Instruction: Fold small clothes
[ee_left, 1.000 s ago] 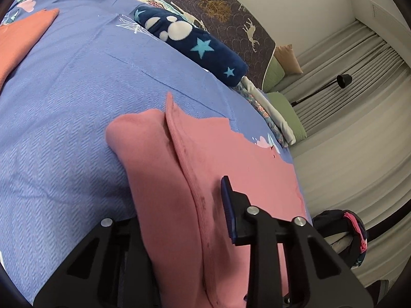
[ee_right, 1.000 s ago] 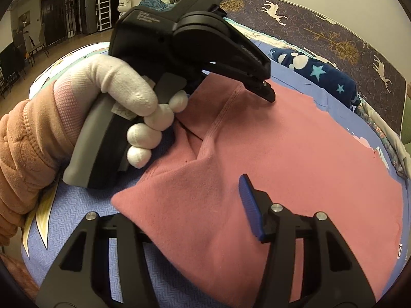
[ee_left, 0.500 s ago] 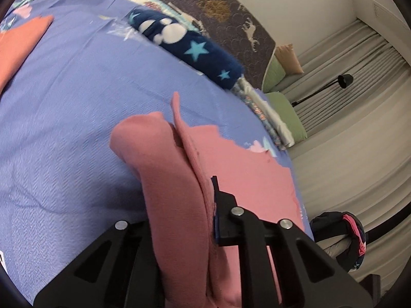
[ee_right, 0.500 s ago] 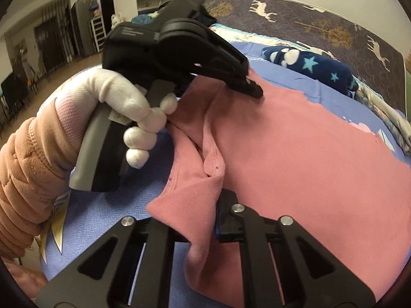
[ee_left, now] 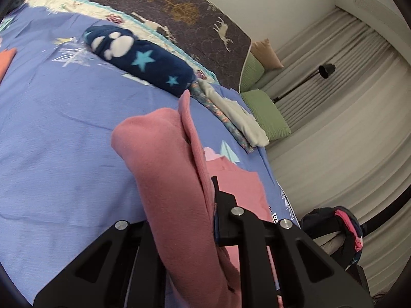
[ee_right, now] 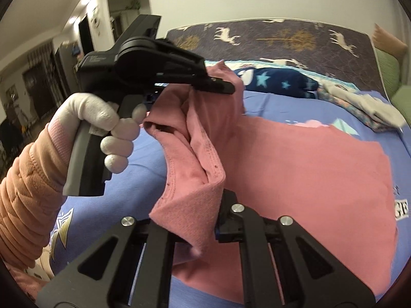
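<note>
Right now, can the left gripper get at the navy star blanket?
Probably not as is: the left gripper is shut on the pink shirt, so the jaws are full. The path over the blue sheet to the navy star blanket looks open.

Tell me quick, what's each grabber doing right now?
Left gripper: shut on the pink shirt, lifting one edge off the bed.
Right gripper: shut on the pink shirt too, pinching a bunched fold.
</note>
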